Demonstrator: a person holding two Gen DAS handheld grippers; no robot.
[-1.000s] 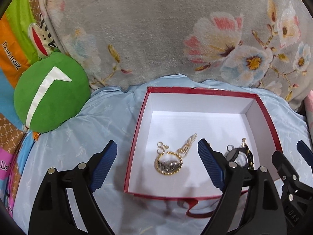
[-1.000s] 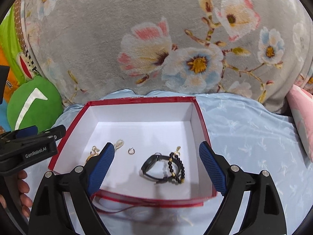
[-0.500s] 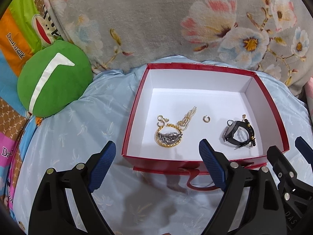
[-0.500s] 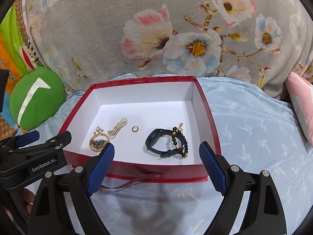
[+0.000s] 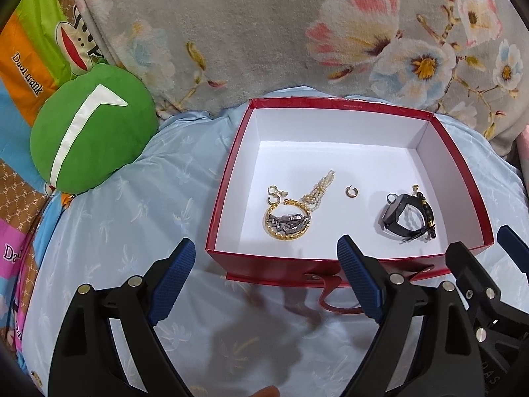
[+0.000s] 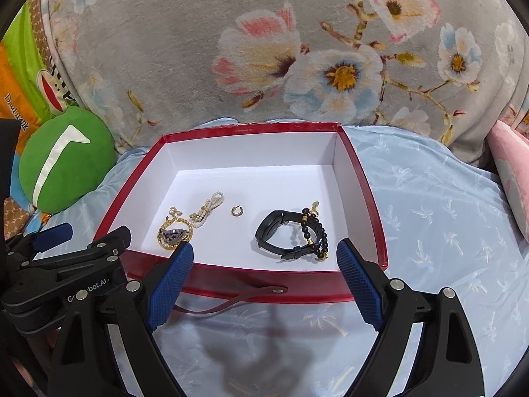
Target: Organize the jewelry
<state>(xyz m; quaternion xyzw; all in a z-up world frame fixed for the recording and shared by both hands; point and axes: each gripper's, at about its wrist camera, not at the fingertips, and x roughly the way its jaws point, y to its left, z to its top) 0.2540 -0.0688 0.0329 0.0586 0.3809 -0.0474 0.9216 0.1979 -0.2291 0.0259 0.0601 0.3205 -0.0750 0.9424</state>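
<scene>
A shallow red box (image 5: pixel 350 258) with a glossy red outside and matte white inside sits on a pale blue bedsheet (image 5: pixel 132 225) printed with small palm-like motifs. All the jewelry lies on the box floor. Toward the left is a gold chain bracelet (image 5: pixel 287 223) coiled in a ring around a dark faceted metal piece, touching a short strand of pearly beads (image 5: pixel 319 190) and some small gold earrings (image 5: pixel 276 193). A single small gold hoop (image 5: pixel 351 192) lies alone near the middle. Toward the right, a black smooth-strapped watch band (image 5: pixel 398 216) curls on its side, touching a black bead bracelet (image 5: pixel 426 210) with gold spacers.

The left gripper (image 5: pixel 264 284) has its fingers spread wide and holds nothing, hovering in front of the box's near wall. The right gripper (image 6: pixel 264 284) is likewise spread wide and empty, its ridged blue pads (image 6: pixel 168 284) framing the near wall.

Behind the box rises a plush grey blanket (image 6: pixel 264 49) with pink and white flowers, and a round green cushion (image 5: pixel 89 132) with a white stripe sits to the left.

The right wrist view alone shows a dark red strap (image 6: pixel 228 301) riveted to the box front and a pink pillow (image 6: pixel 512 178) at the far right (the left wrist view shows the strap only as a partial loop). The left wrist view shows more of the colourful cartoon-print fabric (image 5: pixel 36 53).
</scene>
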